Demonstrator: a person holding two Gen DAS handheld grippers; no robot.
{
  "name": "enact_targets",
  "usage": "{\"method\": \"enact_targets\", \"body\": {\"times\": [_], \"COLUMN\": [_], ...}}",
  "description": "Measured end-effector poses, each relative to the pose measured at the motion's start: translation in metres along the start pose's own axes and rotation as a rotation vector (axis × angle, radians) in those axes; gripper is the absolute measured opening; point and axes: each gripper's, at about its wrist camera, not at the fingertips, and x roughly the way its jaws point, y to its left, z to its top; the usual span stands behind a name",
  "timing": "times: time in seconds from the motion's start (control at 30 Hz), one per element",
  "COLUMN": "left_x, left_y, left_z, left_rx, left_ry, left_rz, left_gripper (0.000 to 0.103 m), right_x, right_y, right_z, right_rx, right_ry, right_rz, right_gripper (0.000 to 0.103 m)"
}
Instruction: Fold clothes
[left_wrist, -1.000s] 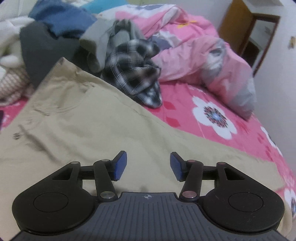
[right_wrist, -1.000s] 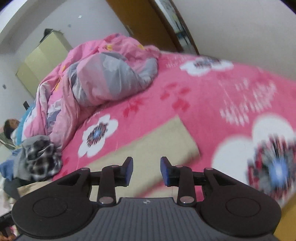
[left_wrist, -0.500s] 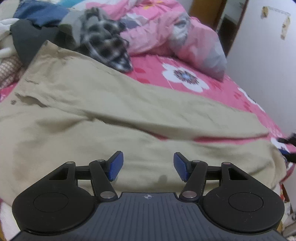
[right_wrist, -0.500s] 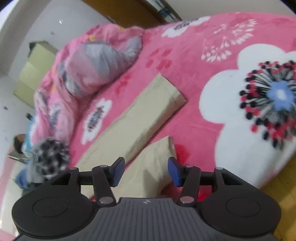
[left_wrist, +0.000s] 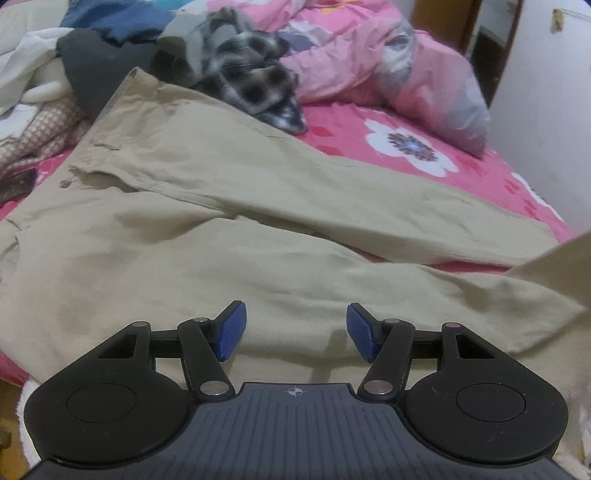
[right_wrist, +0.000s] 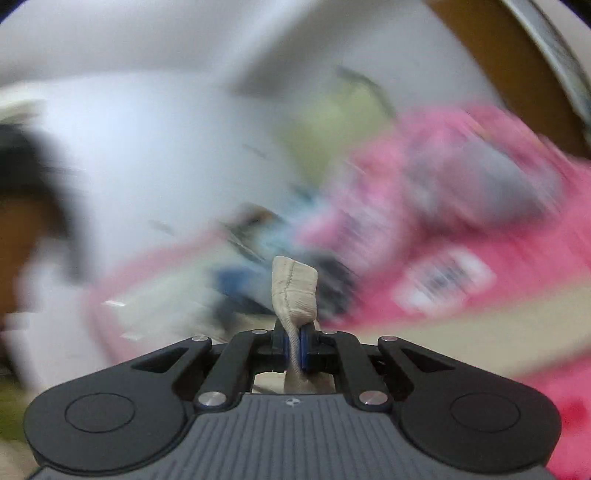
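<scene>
Khaki trousers (left_wrist: 229, 206): woven cotton-like cloth, matt, lightly creased, stitched seams. Hem (right_wrist: 294, 291) clamped in the right hand-held gripper (right_wrist: 294, 345) shows a twill weave, a thick folded edge and a visible stitch line.

Both hand-held grippers: matt black plastic linkages, ribbed grey plastic body, shiny metal pivot pins. Left hand-held gripper (left_wrist: 294, 330) pads (left_wrist: 232, 328) are blue with a fine ribbed texture, look rubbery.

Bed cover (left_wrist: 406, 147): pink floral fleece-like cloth, soft, matt. Quilt (left_wrist: 388, 70): pink and grey, crumpled, smooth thin fabric. Plaid shirt (left_wrist: 251, 85): blurred black-and-white woven cloth. Door frame (left_wrist: 495, 55): brown wood, slight sheen. Wall (left_wrist: 546, 110): plain white, matt.
</scene>
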Motion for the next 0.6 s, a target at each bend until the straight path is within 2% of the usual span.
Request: {"method": "enact_targets", "body": {"times": [0.07,0.2,0.3,0.4,0.47,0.6], "left_x": [0.005,0.012,0.015,0.02,0.026,0.044], "left_y": [0.003,0.002,-0.004,-0.01,-0.014,-0.017], "left_z": [0.002,0.004,0.007,0.009,0.009,0.006], "left_rx": [-0.01,-0.015,-0.005,0.013,0.026,0.049], "left_ry": [0.008,0.019,0.014,0.014,0.018,0.047], "left_rz": [0.016,0.044,0.066,0.093,0.103,0.13], "left_gripper": [0.06,0.06,0.06,0.06,0.06,0.06], "right_x": [-0.026,-0.063,-0.071,-0.069,-0.065,-0.053], "right_y": [0.015,0.001,-0.02,-0.047,-0.078,-0.153], "right_z": [0.006,0.007,0.006,0.005,0.0,-0.023], "right_rx": [-0.03,0.042,0.063,0.08,0.122,0.291], "right_ry": [-0.087,-0.227,-0.266,-0.255,-0.228,-0.128], "right_rz": [0.003,-0.021,-0.04,-0.083,-0.148,-0.365], "right_gripper": [0.007,0.007,0.007,0.007,0.007,0.008]}}
